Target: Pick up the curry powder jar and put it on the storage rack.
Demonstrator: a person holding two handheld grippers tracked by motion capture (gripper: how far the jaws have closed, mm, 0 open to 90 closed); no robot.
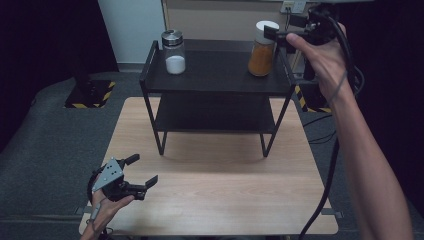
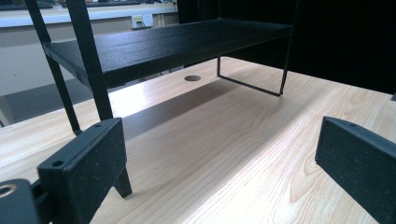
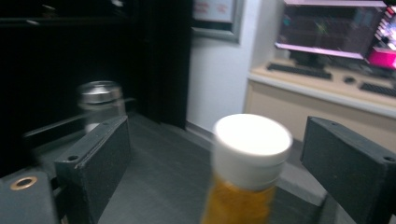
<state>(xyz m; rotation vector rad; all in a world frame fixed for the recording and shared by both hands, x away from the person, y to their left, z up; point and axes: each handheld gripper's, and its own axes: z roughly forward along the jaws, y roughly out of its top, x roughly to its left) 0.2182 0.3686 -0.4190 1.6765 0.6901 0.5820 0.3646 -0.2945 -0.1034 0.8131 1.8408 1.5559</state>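
1. The orange spice jar (image 1: 262, 52) with its white cap (image 3: 252, 137) stands upright at the far right of the black rack's (image 1: 215, 80) top shelf.
2. The right gripper (image 1: 272, 33) is level with the cap; its jaws stand apart on either side of it, not pressing.
3. A second jar (image 1: 174, 52), with white powder and a metal lid, stands at the far left of that shelf, well apart.
4. The left gripper (image 1: 142, 172) sits over the near left of the wooden table (image 1: 225, 200), jaws wide, holding nothing.
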